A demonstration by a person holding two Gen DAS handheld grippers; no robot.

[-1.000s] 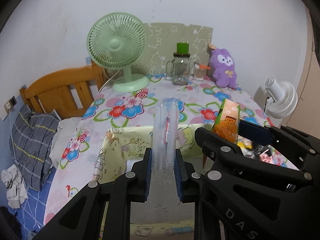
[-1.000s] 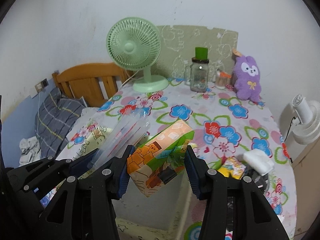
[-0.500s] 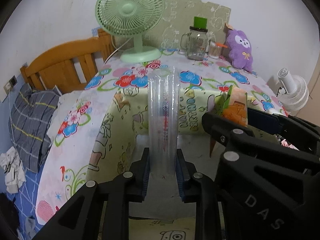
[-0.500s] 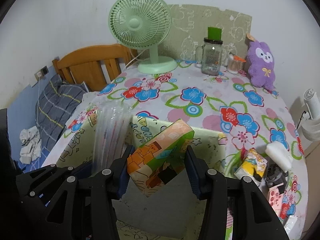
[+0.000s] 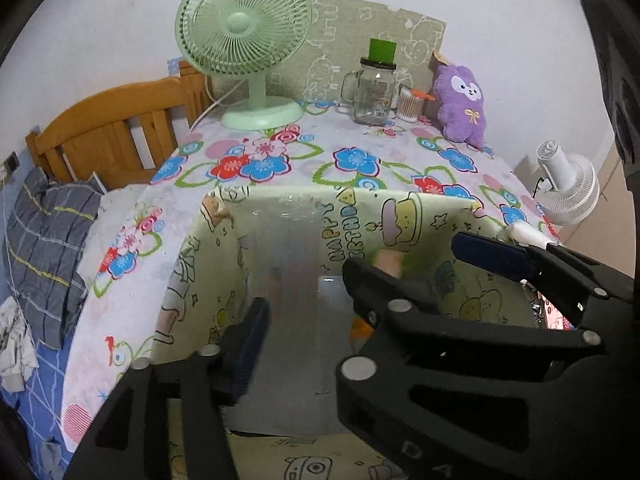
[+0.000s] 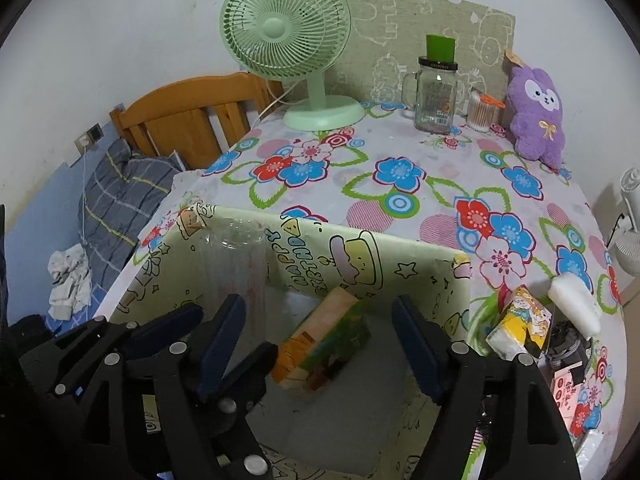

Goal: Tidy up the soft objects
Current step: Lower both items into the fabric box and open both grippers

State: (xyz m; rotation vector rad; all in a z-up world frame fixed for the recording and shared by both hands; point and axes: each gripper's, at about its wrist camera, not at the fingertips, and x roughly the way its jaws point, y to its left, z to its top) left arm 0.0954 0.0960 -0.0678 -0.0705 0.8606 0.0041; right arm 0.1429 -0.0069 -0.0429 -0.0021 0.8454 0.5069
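You hold both grippers tilted down over the yellow box (image 6: 420,258), the right gripper (image 6: 320,336) and left gripper (image 6: 188,332) both released, the orange pack (image 6: 324,344) inside.

I counted two fans, one green fan (image 6: 285,28) and one white fan (image 5: 568,184), on or beside the counter (image 6: 420,200). There was one glass jar (image 6: 435,96), one purple plush toy (image 6: 536,114), one box (image 6: 424,276), one tissue pack (image 6: 324,344) inside it, one clear plastic sleeve (image 6: 236,272), and two tools.
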